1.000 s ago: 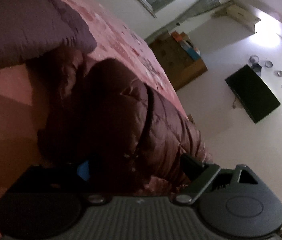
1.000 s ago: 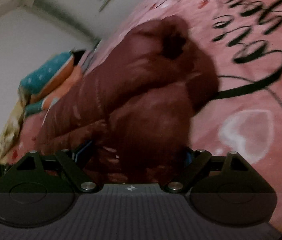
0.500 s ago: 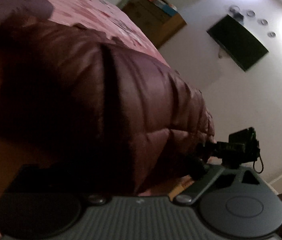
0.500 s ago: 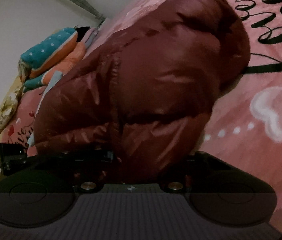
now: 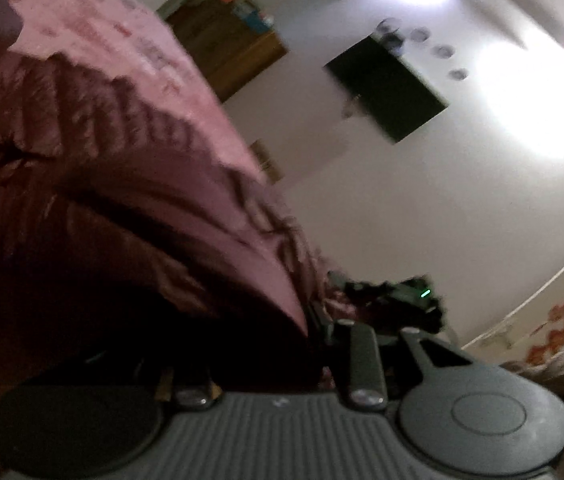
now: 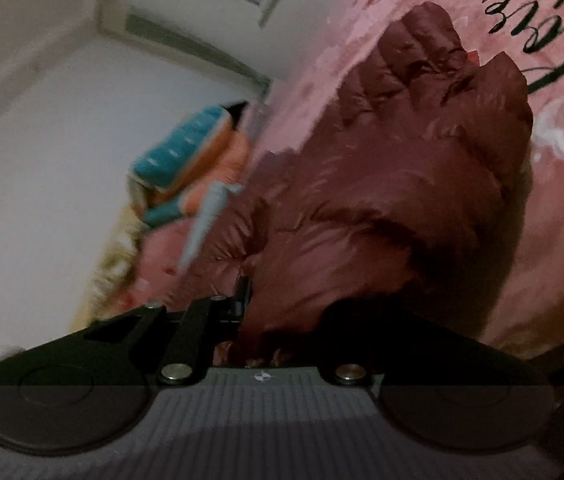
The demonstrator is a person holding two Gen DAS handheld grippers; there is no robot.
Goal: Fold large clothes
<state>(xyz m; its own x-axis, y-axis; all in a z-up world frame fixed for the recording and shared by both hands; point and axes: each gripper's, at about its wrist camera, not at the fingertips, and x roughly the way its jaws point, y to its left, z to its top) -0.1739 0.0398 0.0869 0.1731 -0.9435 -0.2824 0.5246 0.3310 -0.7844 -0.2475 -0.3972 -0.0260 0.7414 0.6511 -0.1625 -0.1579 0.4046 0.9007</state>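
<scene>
A dark maroon quilted down jacket [image 6: 394,184] lies bunched on a pink bedspread [image 6: 562,208]. In the left wrist view the jacket [image 5: 94,200] fills the left half and drapes over my left gripper [image 5: 282,344], which is shut on its fabric; the left finger is hidden under it. My right gripper [image 6: 278,312] is shut on the jacket's near edge, and its right finger is buried in the cloth. The other gripper [image 5: 394,300] shows just beyond the jacket in the left wrist view.
The pink bedspread [image 5: 134,40] has black script and white hearts. Teal and orange pillows [image 6: 190,160] sit at the bed's head. A wooden cabinet [image 5: 230,52] and a black wall screen [image 5: 390,88] stand against the white wall.
Both grippers have closed on the jacket and lifted its near edge. The two grippers have come close together, and the views have tilted toward the walls.
</scene>
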